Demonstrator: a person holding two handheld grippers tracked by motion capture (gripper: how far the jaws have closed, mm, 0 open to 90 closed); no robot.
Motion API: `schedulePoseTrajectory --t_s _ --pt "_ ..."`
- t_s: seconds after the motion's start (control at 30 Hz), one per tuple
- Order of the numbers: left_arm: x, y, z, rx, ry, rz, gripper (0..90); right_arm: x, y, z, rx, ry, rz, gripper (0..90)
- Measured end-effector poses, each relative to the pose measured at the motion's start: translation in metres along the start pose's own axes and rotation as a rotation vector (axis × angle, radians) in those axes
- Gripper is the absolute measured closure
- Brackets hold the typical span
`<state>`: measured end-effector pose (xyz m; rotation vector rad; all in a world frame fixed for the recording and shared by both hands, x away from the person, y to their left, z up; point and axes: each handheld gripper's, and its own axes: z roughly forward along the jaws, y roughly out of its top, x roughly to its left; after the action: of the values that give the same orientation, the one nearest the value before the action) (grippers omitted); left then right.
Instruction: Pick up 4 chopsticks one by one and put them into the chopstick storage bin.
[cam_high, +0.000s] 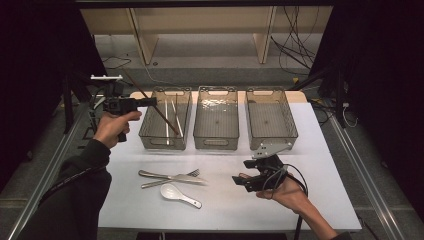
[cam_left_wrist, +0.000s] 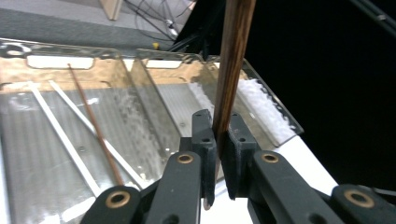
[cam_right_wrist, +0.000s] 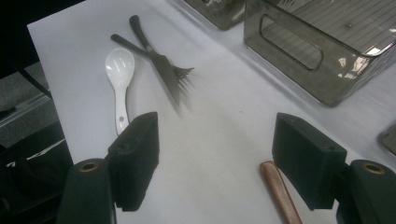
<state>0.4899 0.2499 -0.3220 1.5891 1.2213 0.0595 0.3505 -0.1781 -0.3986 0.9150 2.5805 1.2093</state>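
Observation:
My left gripper (cam_high: 151, 101) hovers at the left edge of the left clear bin (cam_high: 172, 90) and is shut on a dark brown chopstick (cam_high: 161, 114). The stick slants down into that bin. In the left gripper view the jaws (cam_left_wrist: 218, 127) clamp the chopstick (cam_left_wrist: 232, 70) upright. Below them two white chopsticks (cam_left_wrist: 60, 135) and another brown chopstick (cam_left_wrist: 95, 128) lie on the bin floor. My right gripper (cam_high: 243, 180) is held low over the white table, open, with nothing between its jaws (cam_right_wrist: 219, 140). A reddish-brown wooden end (cam_right_wrist: 280, 191) lies on the table by its right jaw.
A knife (cam_high: 172, 177) crosses a fork (cam_high: 192, 173) at the front of the white table (cam_high: 320, 200), beside a white spoon (cam_high: 179, 194). The middle bin (cam_high: 216, 92) and the right bin (cam_high: 265, 92) stand in a row with the left one.

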Motion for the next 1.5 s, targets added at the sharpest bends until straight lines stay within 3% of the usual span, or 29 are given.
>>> schedulePoseTrajectory --t_s 0.13,0.47,1.5 --pt "0.008 0.004 0.008 0.013 0.028 -0.018 83.9 0.001 0.000 0.000 0.001 0.002 -0.002 32.6" --pt "0.019 0.008 0.036 0.089 0.110 0.001 83.6 0.001 0.000 0.001 0.009 0.006 -0.005 32.1" --pt "0.034 -0.017 0.074 0.198 0.150 -0.022 82.9 0.002 0.001 0.002 0.016 0.012 -0.016 32.2"
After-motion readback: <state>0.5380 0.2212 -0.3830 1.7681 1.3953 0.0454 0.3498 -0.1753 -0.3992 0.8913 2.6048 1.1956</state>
